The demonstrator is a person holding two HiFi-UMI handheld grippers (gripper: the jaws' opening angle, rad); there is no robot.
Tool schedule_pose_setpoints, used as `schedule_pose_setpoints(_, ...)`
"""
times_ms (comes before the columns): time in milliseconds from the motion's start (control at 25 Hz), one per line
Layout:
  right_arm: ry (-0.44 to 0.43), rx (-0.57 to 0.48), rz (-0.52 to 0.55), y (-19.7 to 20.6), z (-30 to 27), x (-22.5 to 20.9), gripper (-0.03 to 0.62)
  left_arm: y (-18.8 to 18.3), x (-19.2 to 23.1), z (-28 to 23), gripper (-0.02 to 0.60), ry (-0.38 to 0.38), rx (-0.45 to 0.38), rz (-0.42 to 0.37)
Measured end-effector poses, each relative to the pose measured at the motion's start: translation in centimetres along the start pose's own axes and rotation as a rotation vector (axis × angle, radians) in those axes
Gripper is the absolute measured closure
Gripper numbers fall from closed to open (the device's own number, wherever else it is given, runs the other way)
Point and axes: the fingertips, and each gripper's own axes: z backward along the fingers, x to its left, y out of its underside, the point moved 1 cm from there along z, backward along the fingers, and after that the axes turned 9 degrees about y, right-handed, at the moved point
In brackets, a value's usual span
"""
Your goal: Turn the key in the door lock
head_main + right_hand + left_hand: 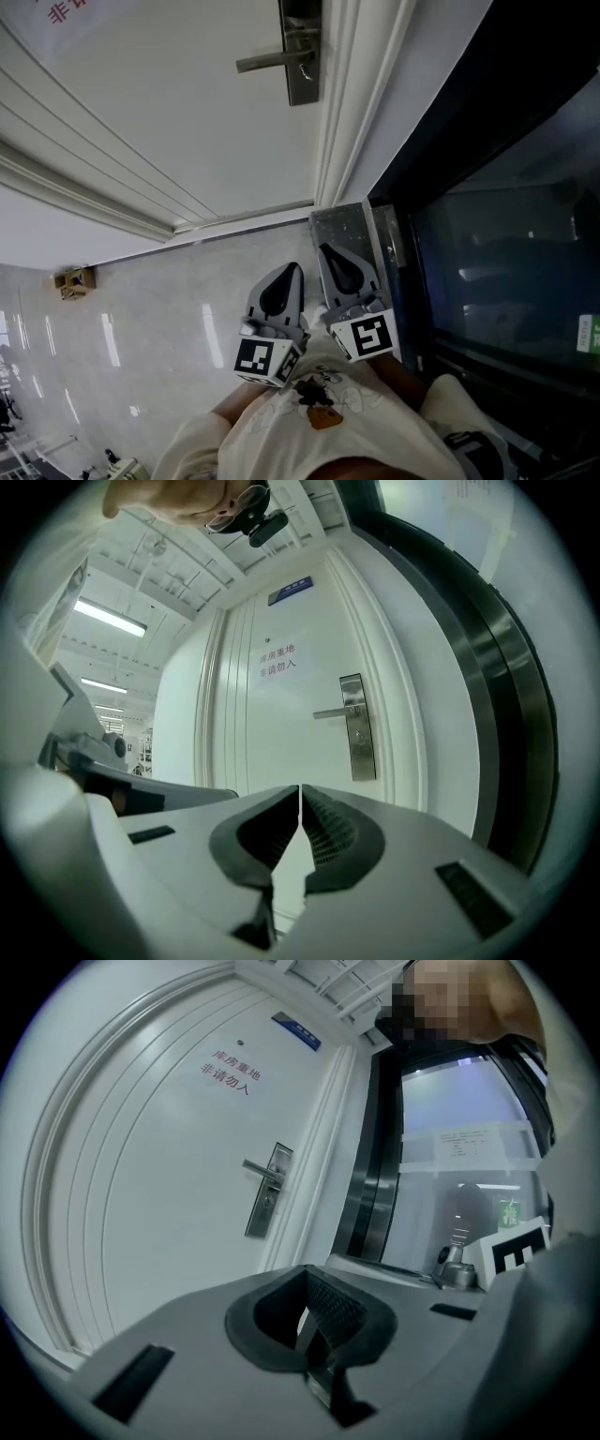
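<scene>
A white door (169,112) faces me with a metal lock plate (302,56) and a lever handle (267,62) pointing left. The same lock plate (357,727) shows ahead in the right gripper view, and further off as the lock plate (265,1202) in the left gripper view. A small key seems to hang at the keyhole below the handle, too small to be sure. My left gripper (286,278) and right gripper (334,258) are held side by side near my body, well short of the door. Both are shut with nothing between their jaws.
A dark glass wall (506,234) with a black frame stands right of the door. The white door frame (342,103) runs between them. A glossy pale floor (141,309) spreads to the left, with a small brown box (74,279) near the wall.
</scene>
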Motion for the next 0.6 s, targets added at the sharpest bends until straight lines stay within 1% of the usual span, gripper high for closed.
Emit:
schedule_pose_setpoints(120,0.041,-0.014,0.081,-0.8,-4.2,-1.0,0.583,-0.9,3.1,-1.8,0.578,0.007,-0.007,0.009)
schedule_pose_setpoints(240,0.124,-0.034,0.167,-2.3,-8.7,-2.8,0.58,-2.4,5.8,-4.0,0.578,0.049,-0.018,-0.004)
schedule_pose_setpoints(360,0.19,-0.064,0.154,-4.3,-12.9,-4.3,0.571,-4.5,8.4,-6.0,0.578,0.091,-0.022,-0.023)
schedule_pose_setpoints(440,0.225,-0.096,0.146,-5.6,-14.9,-4.7,0.553,-5.7,9.8,-7.0,0.578,0.121,-0.023,-0.037)
schedule_pose_setpoints(600,0.29,-0.107,0.197,-6.9,-18.0,-5.3,0.548,-7.0,12.2,-8.7,0.578,0.154,-0.024,-0.032)
